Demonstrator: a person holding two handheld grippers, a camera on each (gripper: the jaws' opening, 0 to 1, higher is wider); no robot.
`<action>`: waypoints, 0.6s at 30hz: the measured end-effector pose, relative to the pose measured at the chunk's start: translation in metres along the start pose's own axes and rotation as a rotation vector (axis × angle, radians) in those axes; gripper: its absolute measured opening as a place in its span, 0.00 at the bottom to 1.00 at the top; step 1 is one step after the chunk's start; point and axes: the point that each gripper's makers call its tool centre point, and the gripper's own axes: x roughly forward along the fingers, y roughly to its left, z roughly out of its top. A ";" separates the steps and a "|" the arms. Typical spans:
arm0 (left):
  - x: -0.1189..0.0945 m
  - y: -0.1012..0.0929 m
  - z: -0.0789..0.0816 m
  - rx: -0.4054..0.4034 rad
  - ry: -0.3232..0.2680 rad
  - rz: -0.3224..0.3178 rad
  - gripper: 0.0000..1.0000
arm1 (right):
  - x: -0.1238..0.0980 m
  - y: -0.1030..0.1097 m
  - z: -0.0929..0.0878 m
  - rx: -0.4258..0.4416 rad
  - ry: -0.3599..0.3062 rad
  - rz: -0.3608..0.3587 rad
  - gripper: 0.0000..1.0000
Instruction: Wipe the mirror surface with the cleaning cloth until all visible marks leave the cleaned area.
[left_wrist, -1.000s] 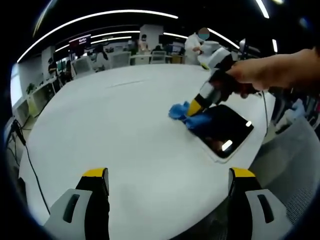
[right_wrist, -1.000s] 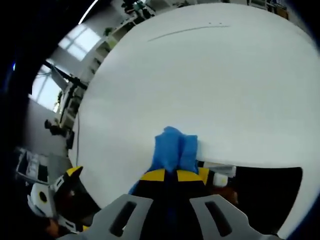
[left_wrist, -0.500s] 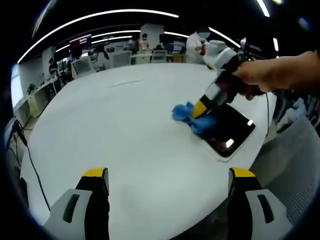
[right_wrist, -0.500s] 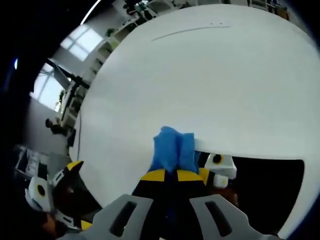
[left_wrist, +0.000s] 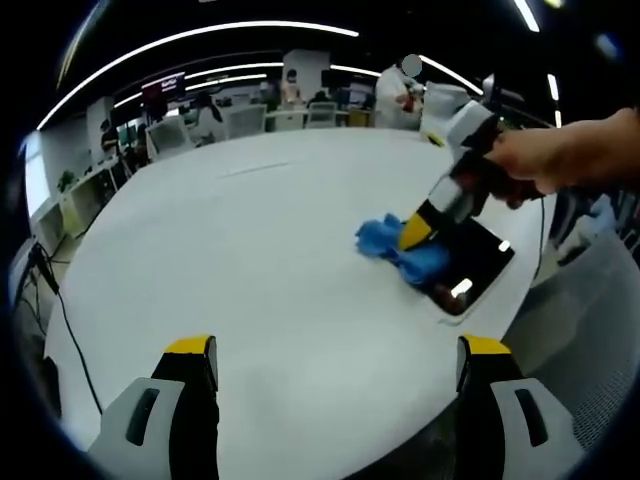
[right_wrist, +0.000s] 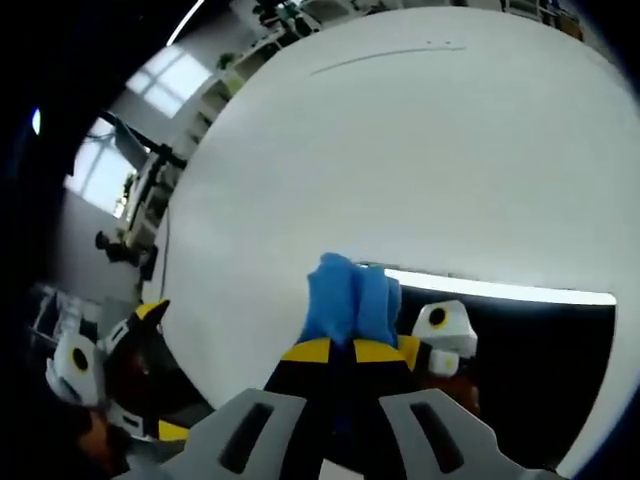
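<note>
Blue cleaning cloth (left_wrist: 398, 246) bunched up and pinched between the closed jaws of the right gripper (left_wrist: 416, 231), pressed down at the near-left edge of the mirror (left_wrist: 470, 260). Lying half on the dark glass, half spilling onto the white table (left_wrist: 240, 260). Seen up close from the right gripper view: cloth (right_wrist: 349, 302) poking out beyond the yellow-tipped right gripper (right_wrist: 340, 350), sitting right over the mirror's pale rim, black mirror (right_wrist: 540, 370) spreading off to the right with a reflection of the gripper in it. Mirror lying flat near the table's right edge, catching bright glints of ceiling light. A hand (left_wrist: 560, 160) wrapped around the right gripper's body, reaching in from the right. Left gripper (left_wrist: 335, 395) hanging back at the near edge of the table, jaws wide apart, gripping nothing, well away from cloth and mirror. Left gripper (right_wrist: 110, 375) also peeking in low at the left of the right gripper view. Beyond the table, an office with chairs and people standing far off.
</note>
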 end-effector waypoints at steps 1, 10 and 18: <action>0.000 0.000 0.000 0.001 0.000 0.001 0.99 | 0.000 0.001 -0.002 -0.002 0.003 0.002 0.00; 0.000 0.000 0.000 -0.003 -0.002 0.000 0.99 | -0.003 0.004 -0.005 -0.025 -0.002 0.004 0.00; -0.002 -0.001 0.000 -0.007 0.000 0.002 0.99 | -0.003 0.003 -0.005 -0.045 -0.011 0.015 0.00</action>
